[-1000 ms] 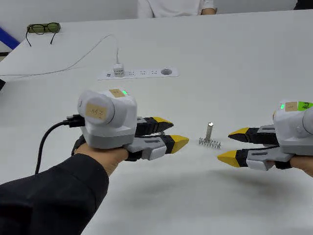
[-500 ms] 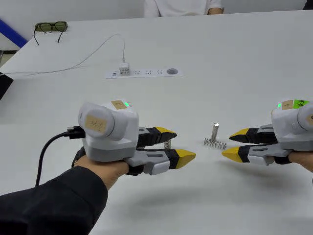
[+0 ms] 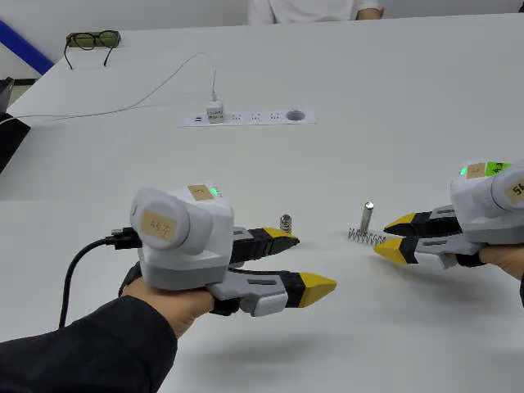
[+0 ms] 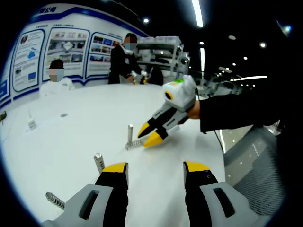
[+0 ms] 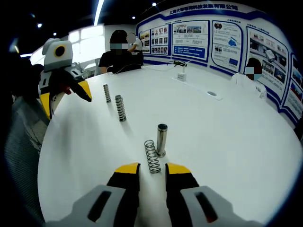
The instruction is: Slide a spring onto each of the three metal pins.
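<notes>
One bare metal pin [image 3: 368, 217] [image 5: 161, 139] [image 4: 129, 134] stands upright on the white table [image 3: 344, 147]. A loose spring [image 3: 360, 237] [image 5: 152, 156] [image 4: 135, 144] lies flat at its foot. My right gripper [image 3: 394, 236] [image 5: 152, 169] [image 4: 150, 135] is open with a narrow gap, and the spring's near end sits just at its yellow tips. Two other pins [image 5: 120, 108] [image 5: 106, 92] carry springs; one of them [image 3: 286, 222] [image 4: 99, 162] stands by my left gripper [image 3: 303, 262] [image 4: 156, 168]. That gripper is wide open and holds nothing.
A white power strip [image 3: 246, 117] with a plug and a long cable lies further back. Dark glasses [image 3: 92, 38] rest at the far left corner. A person in white [image 3: 311, 8] sits at the far edge. A black cable [image 3: 78, 262] trails from my left gripper.
My right gripper has moved left up to the lying spring and its jaws have narrowed. My left gripper's jaws have spread wider, and the sprung pin behind them has come into sight.
</notes>
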### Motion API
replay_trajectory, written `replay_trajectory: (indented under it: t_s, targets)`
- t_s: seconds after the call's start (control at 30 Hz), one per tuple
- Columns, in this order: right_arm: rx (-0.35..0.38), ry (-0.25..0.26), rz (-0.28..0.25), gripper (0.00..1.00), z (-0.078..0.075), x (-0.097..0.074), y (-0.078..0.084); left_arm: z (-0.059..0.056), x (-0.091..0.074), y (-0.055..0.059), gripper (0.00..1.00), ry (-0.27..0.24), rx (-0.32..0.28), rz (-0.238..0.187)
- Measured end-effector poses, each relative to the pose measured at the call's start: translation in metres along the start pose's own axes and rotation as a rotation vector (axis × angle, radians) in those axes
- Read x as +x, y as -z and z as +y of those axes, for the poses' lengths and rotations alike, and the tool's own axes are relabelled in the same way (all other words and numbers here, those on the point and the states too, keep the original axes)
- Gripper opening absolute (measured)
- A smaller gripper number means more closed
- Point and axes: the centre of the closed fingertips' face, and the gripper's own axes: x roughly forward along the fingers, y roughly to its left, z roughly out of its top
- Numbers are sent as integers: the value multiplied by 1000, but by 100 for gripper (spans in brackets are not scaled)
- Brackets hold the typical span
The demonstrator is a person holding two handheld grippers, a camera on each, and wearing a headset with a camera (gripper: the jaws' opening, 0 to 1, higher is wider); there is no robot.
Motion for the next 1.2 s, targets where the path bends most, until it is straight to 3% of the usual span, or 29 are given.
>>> replay_trajectory:
  t_s: [0.17,0.37,0.97,1.2]
  targets:
    - [0,-7,6,21,-1,2,1,-8,-4,4,50,15,0,6]
    - [5,-15,13,19,0,5,3,-10,-7,9,52,12,-18,3]
    - [-25,-1,28,12,1,9,6,-5,-8,13,52,-4,-32,7]
    - [13,-15,29,12,5,2,12,-2,-7,15,51,-7,-42,9]
